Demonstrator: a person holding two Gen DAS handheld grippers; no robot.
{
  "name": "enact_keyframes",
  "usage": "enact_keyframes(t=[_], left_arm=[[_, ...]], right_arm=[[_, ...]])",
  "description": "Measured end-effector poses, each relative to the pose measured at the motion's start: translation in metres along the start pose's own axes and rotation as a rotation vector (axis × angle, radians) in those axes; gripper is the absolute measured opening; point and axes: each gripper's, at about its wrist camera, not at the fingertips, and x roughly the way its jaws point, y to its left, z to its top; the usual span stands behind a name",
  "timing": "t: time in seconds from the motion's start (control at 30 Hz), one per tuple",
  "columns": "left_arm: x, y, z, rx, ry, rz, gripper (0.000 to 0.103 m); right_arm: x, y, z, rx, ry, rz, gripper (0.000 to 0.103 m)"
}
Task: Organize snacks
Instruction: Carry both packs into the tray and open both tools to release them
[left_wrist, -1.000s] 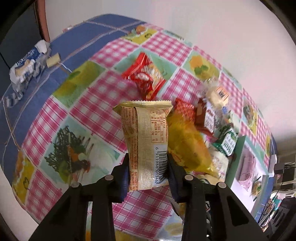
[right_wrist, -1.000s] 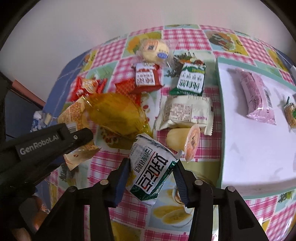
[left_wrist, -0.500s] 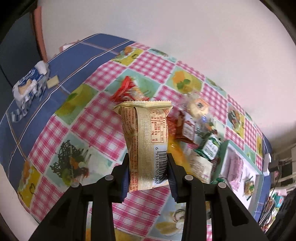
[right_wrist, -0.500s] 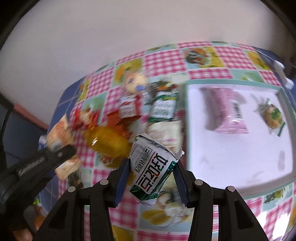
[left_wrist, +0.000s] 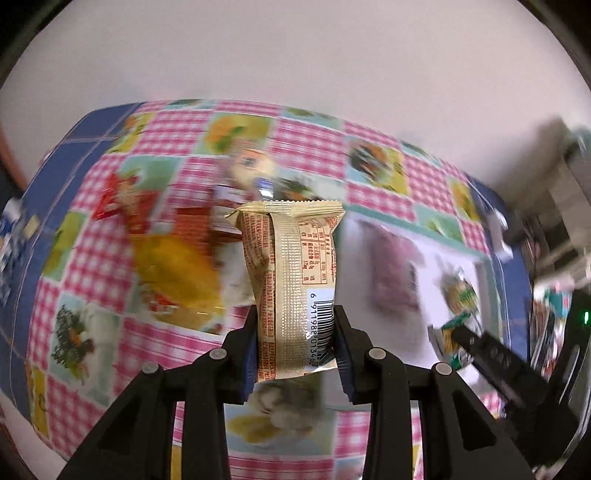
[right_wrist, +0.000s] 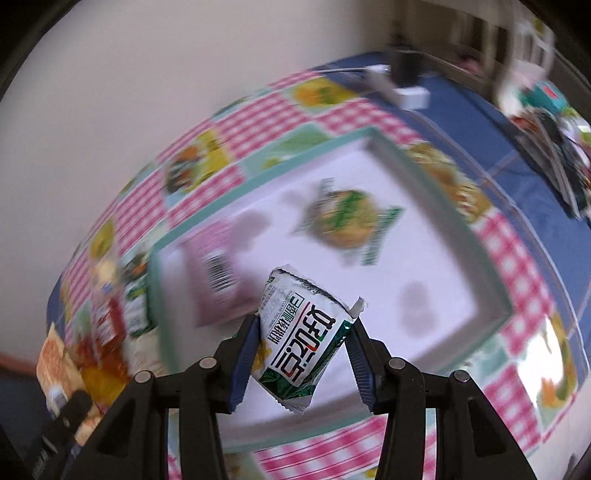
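On the checked-cloth desk (right_wrist: 509, 258), the white green-rimmed tray (right_wrist: 491, 284) holds only two snacks; several lie outside. The left claw (left_wrist: 295, 343) clamps a beige wrapped bar (left_wrist: 291, 280), the right claw (right_wrist: 303, 354) a green-white packet (right_wrist: 303, 347), above the tray.

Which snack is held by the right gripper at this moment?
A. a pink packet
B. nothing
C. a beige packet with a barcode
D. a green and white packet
D: the right gripper is closed on the green and white packet, above the white tray.
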Motion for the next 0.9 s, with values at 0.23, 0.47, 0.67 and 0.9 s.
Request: enact_keyframes(t=[0.23,0.47,0.67,0.9], left_arm=[[0.02,-0.063,-0.018,0.173,0.055,-0.039,0.038],[0.049,-0.091,-0.033,0.249,0.117,-0.033,0.038],[0.064,-0.086,-0.035,0.232,0.139,-0.036,0.038],[0.085,-0.087,-0.043,0.239,0.19,-0.023,0.038]], right_arm=[[-0.001,-0.049,0.011,0.139,-0.018,-0.046,0.05],[0.006,-0.068,0.012,0.194,0.005,-0.047,0.051],[0.016,-0.068,0.01,0.179,0.033,-0.047,0.051],[0.033,-0.072,0.007,0.18,0.078,-0.056,0.051]])
